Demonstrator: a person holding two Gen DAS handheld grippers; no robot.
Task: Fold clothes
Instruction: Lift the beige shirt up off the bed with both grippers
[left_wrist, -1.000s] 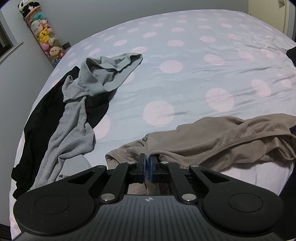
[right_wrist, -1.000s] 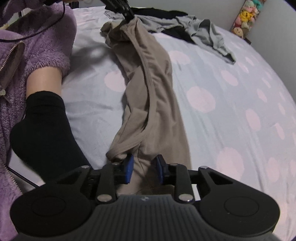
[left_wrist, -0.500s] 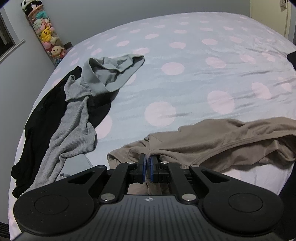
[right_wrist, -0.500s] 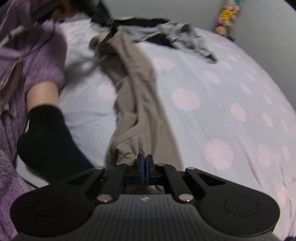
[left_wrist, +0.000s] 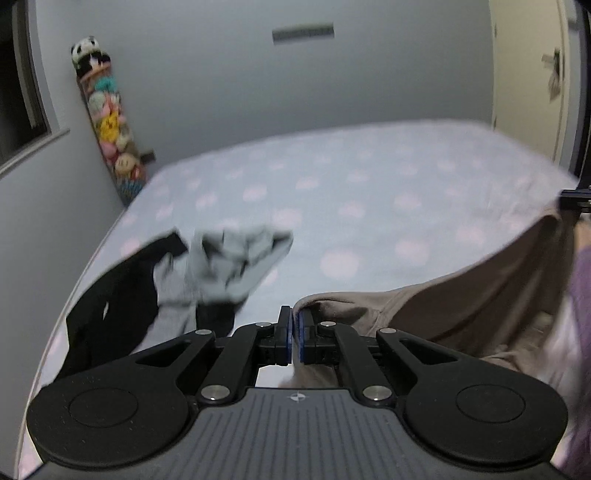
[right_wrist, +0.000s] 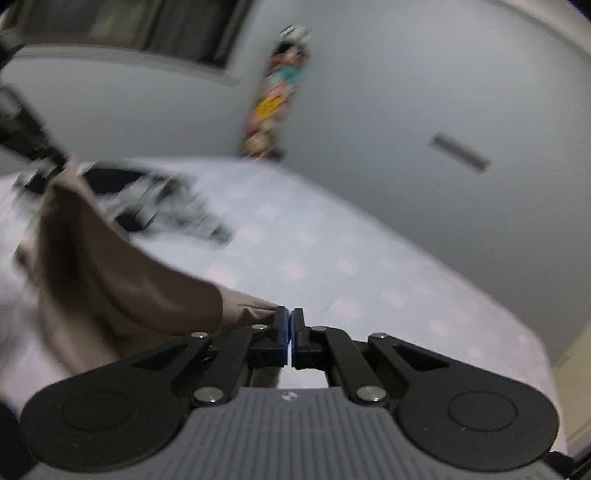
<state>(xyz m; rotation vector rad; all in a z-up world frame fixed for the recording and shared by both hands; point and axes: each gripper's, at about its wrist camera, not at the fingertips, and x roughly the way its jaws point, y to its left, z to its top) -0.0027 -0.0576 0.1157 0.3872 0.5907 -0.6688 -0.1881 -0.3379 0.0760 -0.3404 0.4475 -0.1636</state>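
Note:
A taupe garment (left_wrist: 461, 295) hangs stretched in the air above the bed between my two grippers. My left gripper (left_wrist: 294, 325) is shut on one end of it. My right gripper (right_wrist: 289, 325) is shut on the other end, and the cloth (right_wrist: 122, 280) trails away to the left in the right wrist view. The right gripper also shows at the far right edge of the left wrist view (left_wrist: 576, 201). Both views are blurred by motion.
A heap of grey (left_wrist: 236, 262) and black clothes (left_wrist: 118, 299) lies on the left of the polka-dot bed (left_wrist: 351, 206). A hanging column of plush toys (left_wrist: 107, 122) sits in the corner. A purple sleeve (left_wrist: 581, 288) is at the right.
The right gripper closed on the taupe garment. Both grippers then rose and tilted up, lifting the garment off the bed; the views now show the walls.

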